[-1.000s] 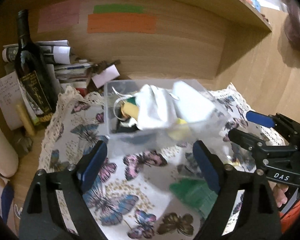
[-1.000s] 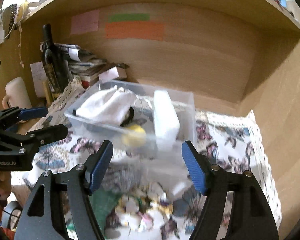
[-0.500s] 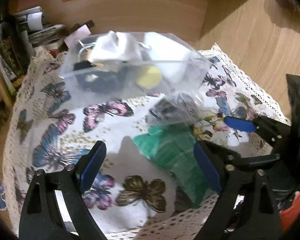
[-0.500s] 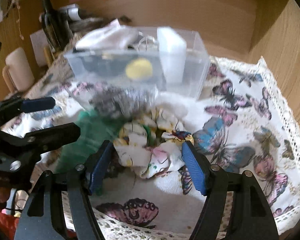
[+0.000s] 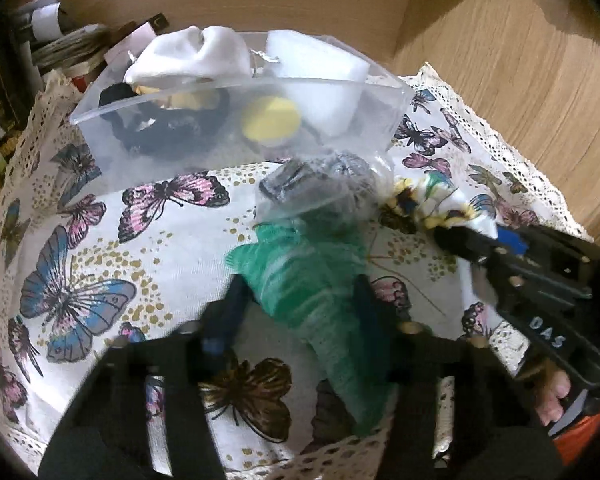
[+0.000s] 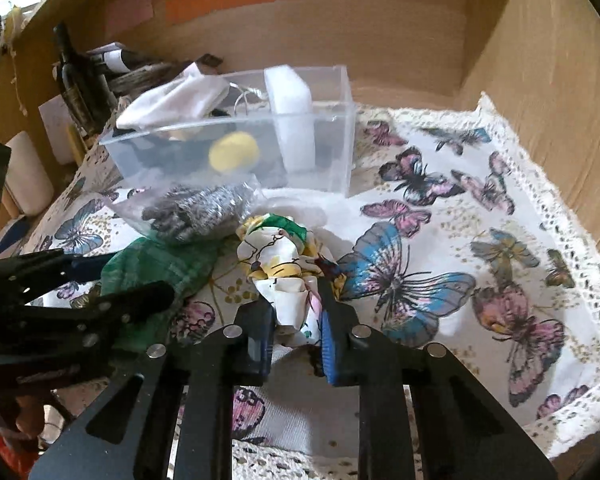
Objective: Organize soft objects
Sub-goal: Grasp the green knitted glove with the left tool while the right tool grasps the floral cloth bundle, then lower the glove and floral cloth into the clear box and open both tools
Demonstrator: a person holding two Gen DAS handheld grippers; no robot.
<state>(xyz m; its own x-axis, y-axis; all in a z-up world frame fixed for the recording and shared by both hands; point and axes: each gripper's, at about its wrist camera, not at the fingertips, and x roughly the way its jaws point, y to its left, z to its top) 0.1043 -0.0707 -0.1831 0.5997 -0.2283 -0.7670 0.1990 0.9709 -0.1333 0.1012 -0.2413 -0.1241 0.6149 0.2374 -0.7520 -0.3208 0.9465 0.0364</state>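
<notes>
Soft objects lie in two lots on the butterfly tablecloth point(image 6: 480, 216): some already sit in the clear plastic bin point(image 6: 236, 148) at the back, namely a white cloth point(image 6: 172, 100) draped over its rim, a white foam block point(image 6: 292, 120) standing on end and a yellow sponge point(image 6: 234, 151); three more lie loose in front of it. Your right gripper point(image 6: 298, 332) has closed narrow on the floral fabric bundle point(image 6: 284, 264), pinching its near end so the rest of the bundle trails forward toward the bin. Your left gripper point(image 5: 300, 300) straddles the green mesh cloth point(image 5: 316, 280), its fingers set close on either side of the near part; motion blur keeps me from saying whether they already press it, though it looks like a grasp just forming. Taking each piece by the end nearest you seems sensible, since limp fabric will hang below the fingers when lifted. Between the two cloths and the bin rests a clear bag of grey scrubbers point(image 6: 196, 208), touching the green mesh and lying against the bin's front wall, so expect it to shift if the mesh drags. Beyond the bin, a dark bottle point(image 6: 74, 76) and stacked papers crowd the left back corner of the wooden alcove.
</notes>
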